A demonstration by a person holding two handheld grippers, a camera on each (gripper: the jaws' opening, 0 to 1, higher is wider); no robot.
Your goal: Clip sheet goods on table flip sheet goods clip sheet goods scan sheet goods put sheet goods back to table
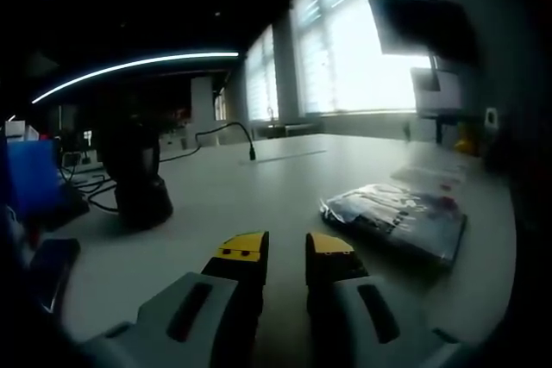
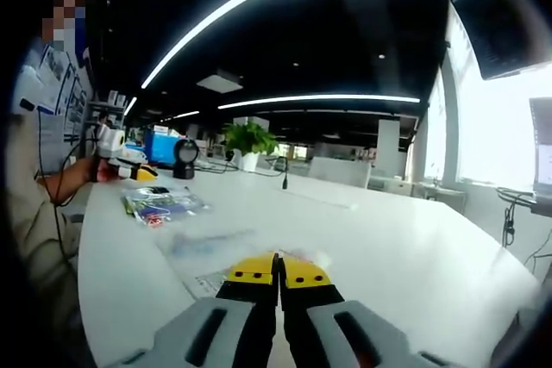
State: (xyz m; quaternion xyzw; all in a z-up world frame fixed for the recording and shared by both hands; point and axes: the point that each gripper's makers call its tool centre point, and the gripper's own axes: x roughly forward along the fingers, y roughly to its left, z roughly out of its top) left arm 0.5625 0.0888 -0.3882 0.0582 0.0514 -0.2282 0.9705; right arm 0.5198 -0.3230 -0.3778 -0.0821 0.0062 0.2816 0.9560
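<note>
In the left gripper view a plastic-wrapped packet of sheet goods (image 1: pixel 397 217) lies on the white table (image 1: pixel 259 187), ahead and to the right of my left gripper (image 1: pixel 286 249). That gripper is open, with nothing between its yellow tips. In the right gripper view my right gripper (image 2: pixel 278 271) is shut, its tips pinching the near edge of a thin clear sheet packet (image 2: pixel 220 249) that lies blurred on the table (image 2: pixel 388 239). Farther left lies the colourful packet (image 2: pixel 159 204). Beyond it a person's hand holds the left gripper (image 2: pixel 129 170).
A black scanner on a stand (image 1: pixel 138 183) stands left of centre with cables and a blue box (image 1: pixel 30 180) beside it. A monitor (image 1: pixel 423 28) is mounted at the right. The scanner (image 2: pixel 185 158), a potted plant (image 2: pixel 250 140) and the person's arm (image 2: pixel 52 187) are in the right gripper view.
</note>
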